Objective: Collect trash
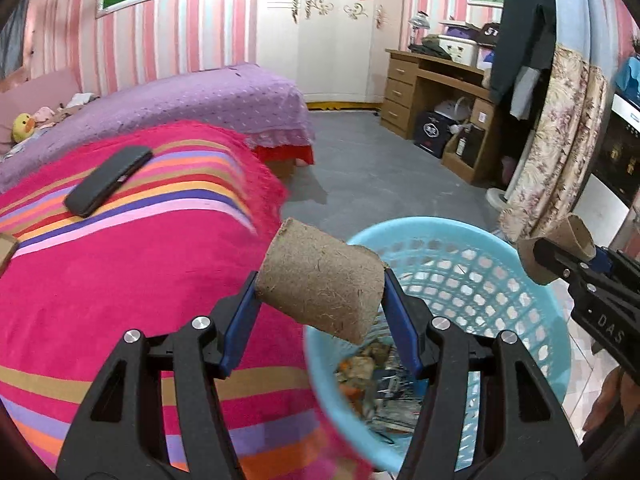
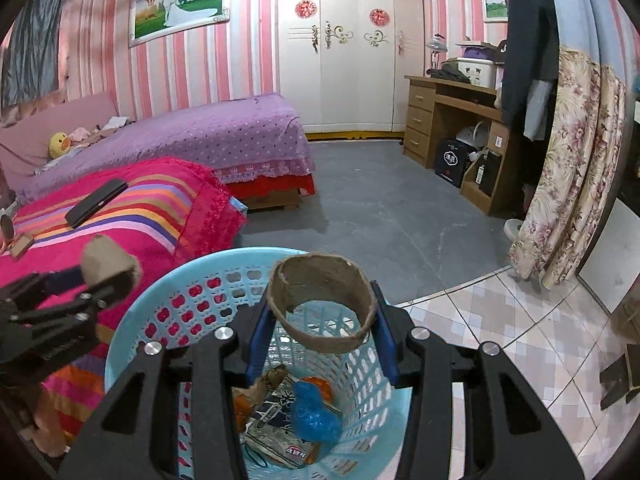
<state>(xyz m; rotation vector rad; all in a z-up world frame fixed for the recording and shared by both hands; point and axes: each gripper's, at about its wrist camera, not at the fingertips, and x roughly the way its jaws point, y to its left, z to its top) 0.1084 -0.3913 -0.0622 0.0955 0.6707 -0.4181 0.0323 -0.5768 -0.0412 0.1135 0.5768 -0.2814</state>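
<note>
Cardboard fills both grippers; at the far left of the left wrist view a dark phone point(image 1: 108, 180) lies on the striped pink blanket point(image 1: 120, 300), and in the lower centre the left gripper point(image 1: 320, 300) has its blue pads pressed on the two ends of a brown cardboard tube point(image 1: 320, 280), whose long axis runs across the frame, tilted down to the right, over the near rim of the blue basket point(image 1: 520, 300), while at the right edge the right gripper point(image 1: 560, 264) shows with its own roll. In the right wrist view that gripper point(image 2: 324, 320) squeezes a shorter cardboard ring point(image 2: 324, 304) by its sides, open end facing the camera, above the basket point(image 2: 200, 300) holding wrappers and a blue bag point(image 2: 316, 416); grey floor point(image 2: 380, 220) lies beyond
</note>
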